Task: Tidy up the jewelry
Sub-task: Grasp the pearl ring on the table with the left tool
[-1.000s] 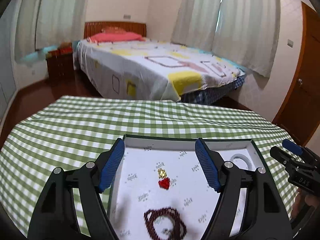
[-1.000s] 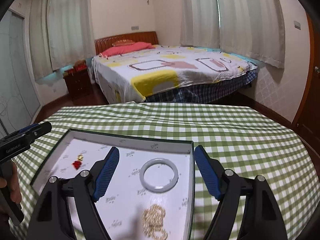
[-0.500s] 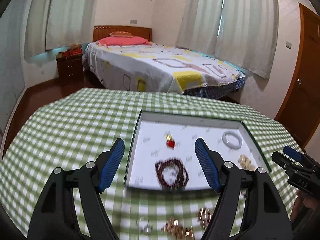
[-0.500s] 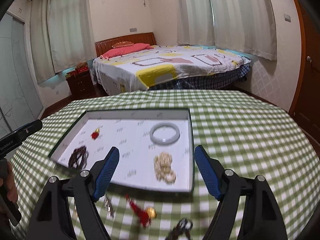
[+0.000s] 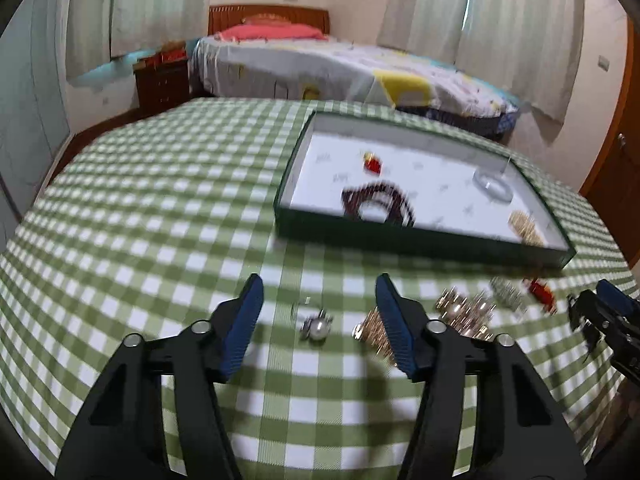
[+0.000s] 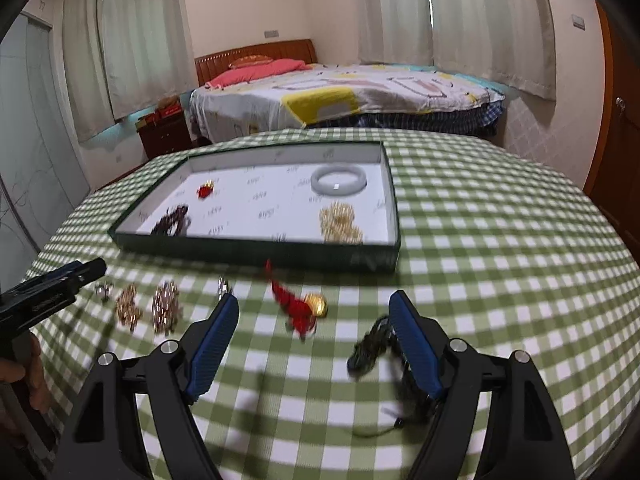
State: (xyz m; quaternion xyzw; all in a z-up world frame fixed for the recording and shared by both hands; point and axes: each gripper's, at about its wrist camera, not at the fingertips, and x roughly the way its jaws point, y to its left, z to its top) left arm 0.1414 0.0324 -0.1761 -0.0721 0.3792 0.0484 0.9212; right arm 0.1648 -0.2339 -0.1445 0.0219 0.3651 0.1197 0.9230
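Hanging over the checked counter point(image 5: 168, 240), the left gripper point(image 5: 319, 298) has its jaws apart with nothing clamped; they have just been closing, and a small silver pearl piece point(image 5: 317, 326) lies on the cloth in the gap between them, low in the middle of the left wrist view. A gold cluster point(image 5: 374, 330) sits partly behind the right-hand jaw, and more gold and silver pieces trail off toward the right edge of that frame. The right gripper point(image 6: 314, 312) also stands wide apart and empty; a red tassel with a gold bead point(image 6: 302, 308) lies between its jaws, slightly nearer the tips, while a dark cord point(image 6: 370, 346) touches or passes behind the right-hand jaw. The shallow green tray point(image 6: 256, 250) sits beyond both, in the upper middle, holding a pale bangle point(image 6: 339, 181), a gold chain point(image 6: 340, 222), dark beads point(image 6: 172, 220) and a red charm point(image 6: 206, 190).
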